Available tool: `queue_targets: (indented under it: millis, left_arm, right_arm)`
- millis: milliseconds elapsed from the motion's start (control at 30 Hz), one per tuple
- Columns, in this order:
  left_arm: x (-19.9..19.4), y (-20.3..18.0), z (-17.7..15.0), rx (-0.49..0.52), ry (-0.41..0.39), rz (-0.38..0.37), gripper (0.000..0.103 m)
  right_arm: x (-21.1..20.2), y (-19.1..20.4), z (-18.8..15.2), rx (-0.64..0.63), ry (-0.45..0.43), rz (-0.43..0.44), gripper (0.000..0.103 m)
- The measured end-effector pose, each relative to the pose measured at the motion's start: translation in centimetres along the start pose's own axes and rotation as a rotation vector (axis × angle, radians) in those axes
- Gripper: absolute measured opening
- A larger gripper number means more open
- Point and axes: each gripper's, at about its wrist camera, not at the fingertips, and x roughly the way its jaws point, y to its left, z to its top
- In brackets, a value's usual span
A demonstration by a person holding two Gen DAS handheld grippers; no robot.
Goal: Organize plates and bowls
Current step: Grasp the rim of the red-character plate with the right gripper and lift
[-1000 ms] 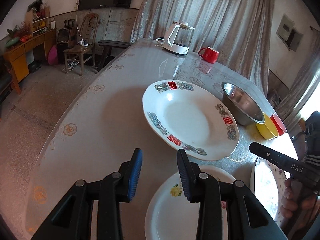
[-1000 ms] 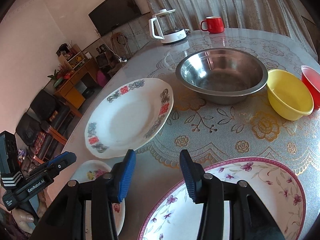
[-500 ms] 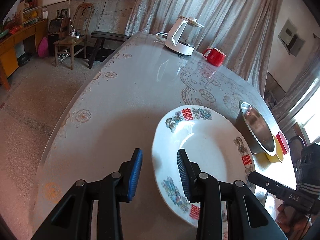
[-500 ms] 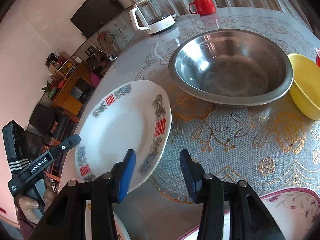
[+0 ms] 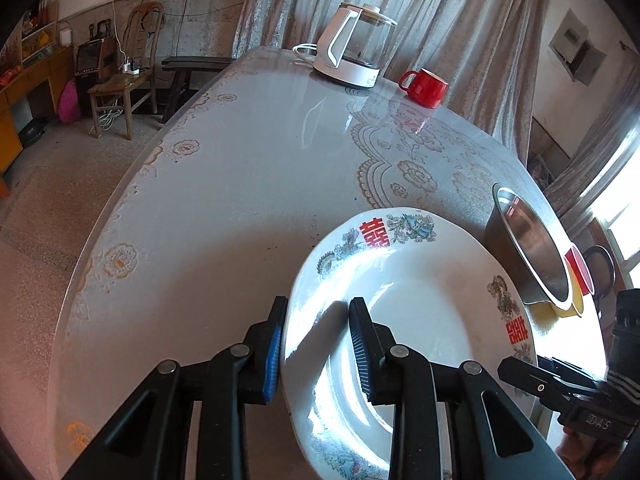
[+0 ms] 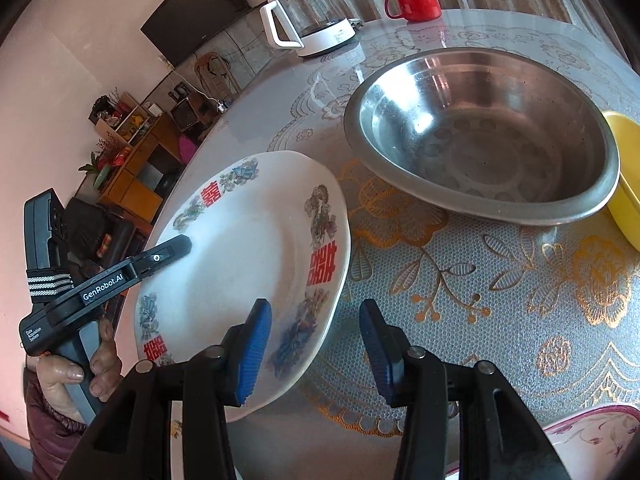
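I see a round bench [image 5: 248, 184] under a lace-patterned cover, with a large white plate with red characters and floral rim [image 5: 404, 320] lying near its edge. My left hand-held gripper [image 5: 316, 344] straddles the plate's near-left rim: one blue-padded finger sits outside the edge, the other over the plate's well. Its jaws are closing with the rim between them, and I see a gap, so the pads do not yet press it.

The right wrist view shows that same plate [image 6: 248, 264] from its other side. My right hand-held gripper [image 6: 316, 352] hangs released over the plate's right edge, one finger above the rim and the other above the bare cover, gripping nothing.

Only the right view shows a person's hand [image 6: 76, 368] wrapped around the left tool's handle, and a purple-flowered plate [image 6: 592, 436] at the lower right corner. It also gives the full inside of the wide stainless steel bowl [image 6: 484, 136], just beside the plate, with a yellow plastic bowl [image 6: 626, 196] touching its far side.

The left view shows the steel bowl [image 5: 532, 256] side-on, and a sliver of a red bowl [image 5: 579, 270] beyond the yellow one. A white glass kettle [image 5: 352, 54] and a red mug [image 5: 425, 87] stand at the far edge in both views.
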Motion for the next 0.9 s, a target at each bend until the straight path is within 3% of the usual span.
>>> queue_targets:
  millis: [200, 367, 533, 667, 900]
  left_arm:
    - [-0.5, -0.2, -0.6, 0.006, -0.002, 0.004, 0.029]
    - [-1.1, -0.8, -1.7, 0.066, 0.001, 0.010, 0.029]
    - [-0.3, -0.7, -1.4, 0.029, 0.023, 0.000, 0.031]
    - [-0.3, -1.5, -1.7, 0.059, 0.009, 0.039, 0.034]
    - [-0.9, -1.3, -2.3, 0.083, 0.030, 0.013, 0.032]
  right_arm:
    - [0.3, 0.6, 0.1, -0.027, -0.005, -0.011, 0.046]
    - [0.7, 1.2, 0.3, -0.072, -0.004, -0.024, 0.046]
    - [1.1, 2.0, 0.4, -0.126, 0.003, -0.048, 0.047]
    - [1.2, 1.8, 0.7, -0.142, 0.007, -0.042, 0.047]
    - [1.2, 1.9, 0.5, -0.159, 0.013, -0.038, 0.049]
